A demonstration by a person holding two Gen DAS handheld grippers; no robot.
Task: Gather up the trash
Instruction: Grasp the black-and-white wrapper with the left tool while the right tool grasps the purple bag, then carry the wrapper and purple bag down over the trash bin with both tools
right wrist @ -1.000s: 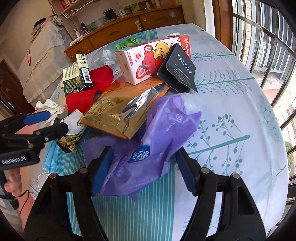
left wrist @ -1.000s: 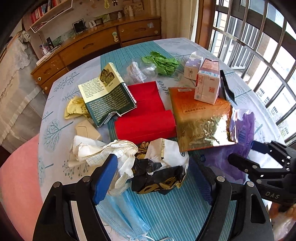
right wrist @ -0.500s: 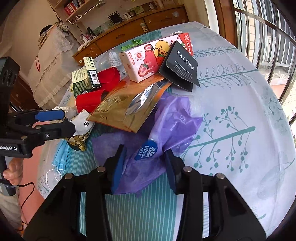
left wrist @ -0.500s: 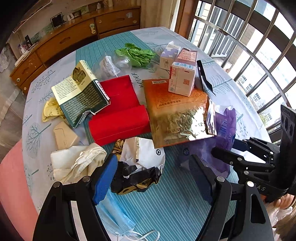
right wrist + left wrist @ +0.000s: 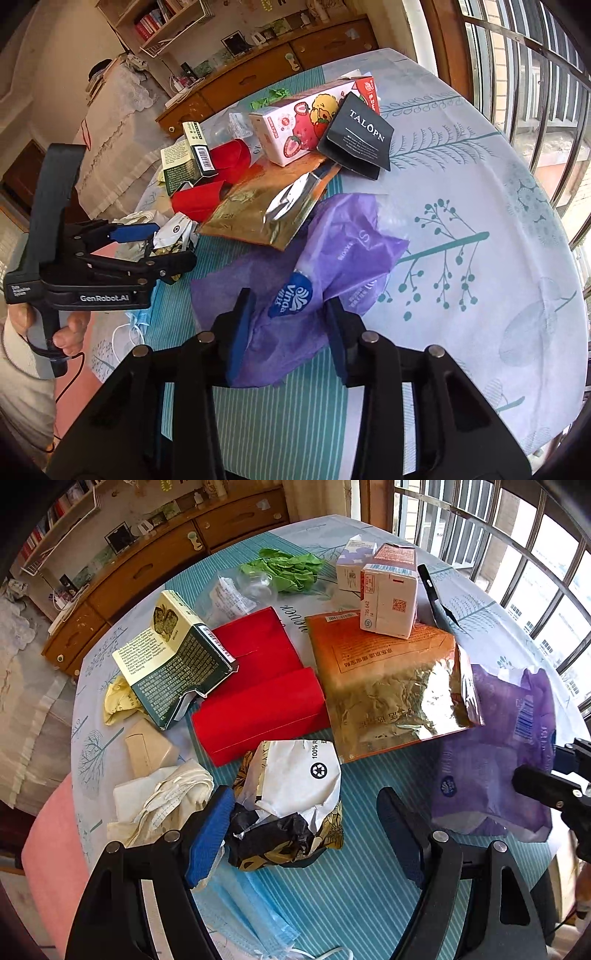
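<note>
Left wrist view: the left gripper (image 5: pixel 306 834) is held wide open around a crumpled black-and-white wrapper (image 5: pixel 291 808) on the tabletop (image 5: pixel 354 893); nothing is gripped.
Right wrist view: the right gripper (image 5: pixel 291 332) is seen closing, its fingers (image 5: pixel 240 325) pressed into a purple plastic bag (image 5: pixel 332 258) lying beside a gold foil pouch (image 5: pixel 258 210).

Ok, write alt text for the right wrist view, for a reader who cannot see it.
The right gripper is closing on a crumpled purple plastic wrapper that lies on a round table strewn with trash. Behind it lie a gold foil pouch, a strawberry carton and red boxes; at left, the left gripper hangs open over crumpled paper.
</note>
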